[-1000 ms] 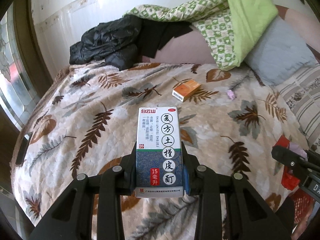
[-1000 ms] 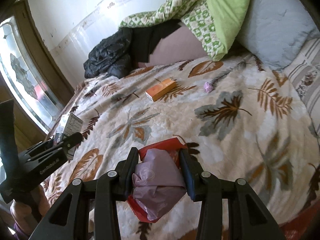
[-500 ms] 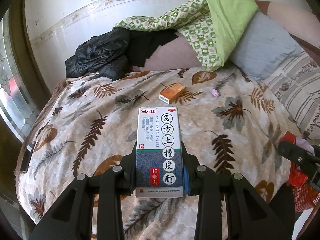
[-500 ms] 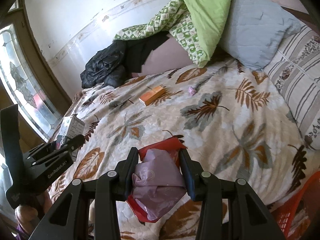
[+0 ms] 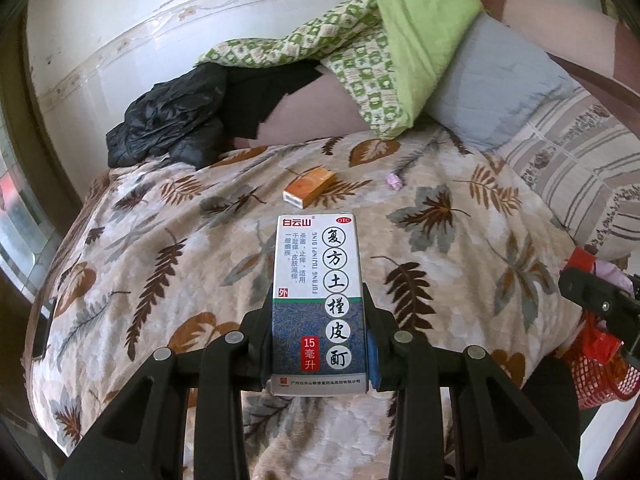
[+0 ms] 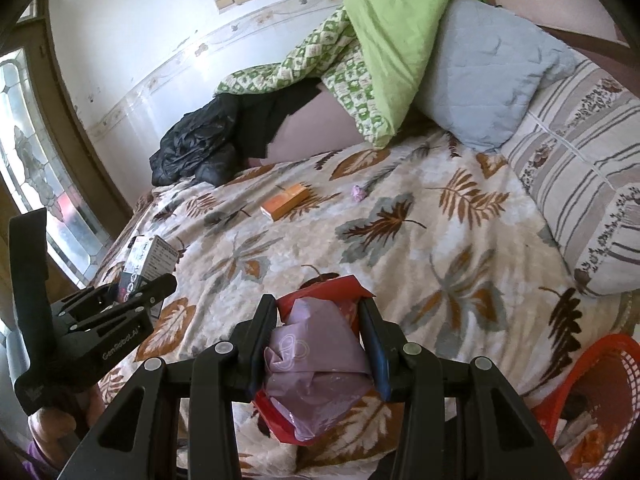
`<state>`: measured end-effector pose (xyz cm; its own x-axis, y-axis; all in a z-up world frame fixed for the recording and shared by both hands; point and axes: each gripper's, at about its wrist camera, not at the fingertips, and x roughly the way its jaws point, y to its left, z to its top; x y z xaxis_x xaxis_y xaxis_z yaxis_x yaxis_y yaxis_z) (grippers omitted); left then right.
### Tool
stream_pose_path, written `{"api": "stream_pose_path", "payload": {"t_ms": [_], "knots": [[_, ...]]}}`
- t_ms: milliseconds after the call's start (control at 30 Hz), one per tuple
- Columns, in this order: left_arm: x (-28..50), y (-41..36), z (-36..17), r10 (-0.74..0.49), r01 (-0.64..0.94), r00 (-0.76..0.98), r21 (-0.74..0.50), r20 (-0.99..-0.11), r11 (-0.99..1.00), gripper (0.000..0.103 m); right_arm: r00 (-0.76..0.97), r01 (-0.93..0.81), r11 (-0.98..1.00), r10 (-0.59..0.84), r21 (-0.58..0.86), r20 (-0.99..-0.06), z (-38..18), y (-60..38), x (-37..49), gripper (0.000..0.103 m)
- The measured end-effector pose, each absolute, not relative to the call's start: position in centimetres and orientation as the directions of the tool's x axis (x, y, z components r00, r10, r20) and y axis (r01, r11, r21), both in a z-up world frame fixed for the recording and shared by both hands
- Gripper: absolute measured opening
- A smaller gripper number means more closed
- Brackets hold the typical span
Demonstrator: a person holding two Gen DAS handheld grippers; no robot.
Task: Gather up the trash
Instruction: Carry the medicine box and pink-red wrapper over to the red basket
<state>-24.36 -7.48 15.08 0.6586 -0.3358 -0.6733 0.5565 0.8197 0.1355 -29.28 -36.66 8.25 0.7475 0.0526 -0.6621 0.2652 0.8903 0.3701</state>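
Left gripper [image 5: 320, 344] clamps a white-and-blue medicine box [image 5: 318, 300] upright between its jaws, held above the near edge of the bed [image 5: 180, 240]. Right gripper [image 6: 318, 344] is closed on a crumpled lilac wrapper [image 6: 316, 364] backed by a red packet [image 6: 320, 288], also above the near edge. An orange carton [image 5: 309, 186] and a small pink scrap [image 5: 394, 180] lie apart toward the bed's far edge, before the black jacket [image 5: 168, 120]. A red mesh basket [image 6: 600, 364] stands off the near right corner.
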Motion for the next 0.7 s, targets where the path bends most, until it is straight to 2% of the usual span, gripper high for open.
{"api": "stream_pose_path", "payload": {"t_ms": [700], "knots": [[-26.1, -11.2, 14.1, -0.379, 0.647, 0.616, 0.168, -0.69, 0.744, 0.033, 0.737, 0.354, 0.859, -0.013, 0.37, -0.676, 8.0, -39.6, -32.3, 0.045]]}}
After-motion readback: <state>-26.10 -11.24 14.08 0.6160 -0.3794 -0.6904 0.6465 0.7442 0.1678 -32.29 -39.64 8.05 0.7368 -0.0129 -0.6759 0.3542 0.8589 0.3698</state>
